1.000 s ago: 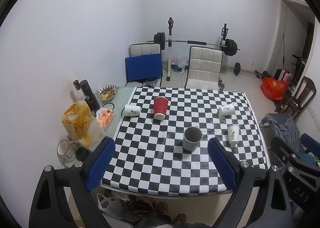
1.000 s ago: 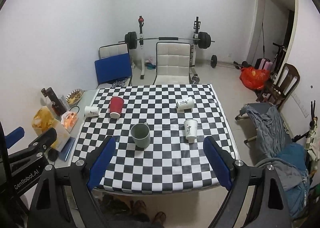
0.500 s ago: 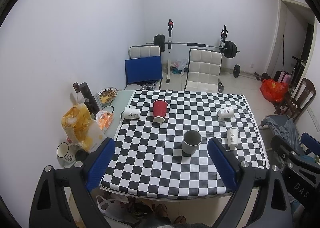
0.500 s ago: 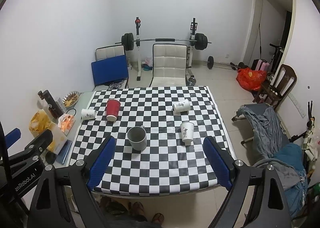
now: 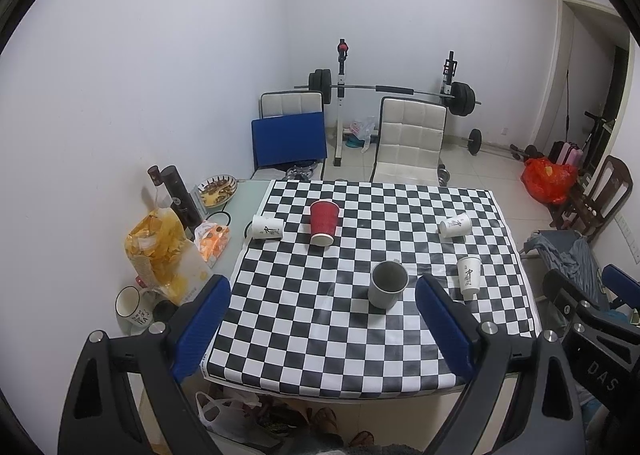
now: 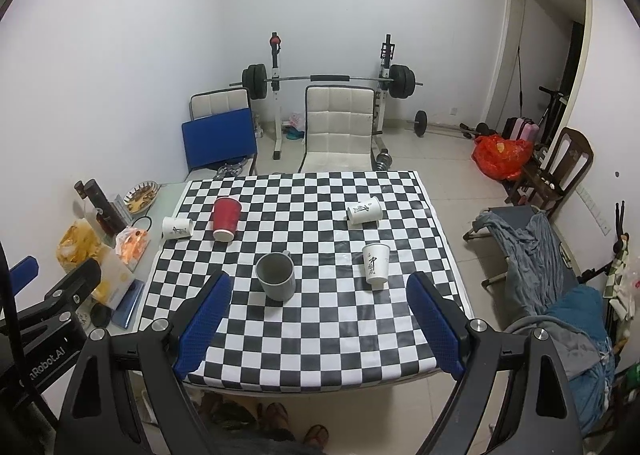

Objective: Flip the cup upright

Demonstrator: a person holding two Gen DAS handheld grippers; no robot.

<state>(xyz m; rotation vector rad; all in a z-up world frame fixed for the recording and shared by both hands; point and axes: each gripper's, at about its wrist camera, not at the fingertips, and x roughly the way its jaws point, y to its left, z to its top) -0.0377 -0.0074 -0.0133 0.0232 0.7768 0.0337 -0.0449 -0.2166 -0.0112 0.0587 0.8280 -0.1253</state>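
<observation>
On the checkered table [image 5: 320,319] [image 6: 320,327] stand an upright grey mug [image 5: 387,284] [image 6: 276,276], an upright red cup [image 5: 324,222] [image 6: 225,218] and an upright white paper cup [image 5: 469,276] [image 6: 375,265]. Two white paper cups lie on their sides: one at the left edge [image 5: 267,227] [image 6: 177,228], one at the far right [image 5: 454,224] [image 6: 364,210]. My left gripper [image 5: 324,329] and right gripper [image 6: 318,325] are open and empty, held high before the table's near edge, far from every cup.
A side surface left of the table holds a snack bag [image 5: 160,255], dark bottles [image 5: 180,195], a bowl [image 5: 218,191] and a mug [image 5: 132,305]. Chairs [image 6: 340,131] and a barbell rack [image 6: 328,79] stand behind. A cot with clothes [image 6: 536,255] is at the right.
Both grippers have drawn back and up from the table, so the table and cups look smaller and farther. No cup has moved.
</observation>
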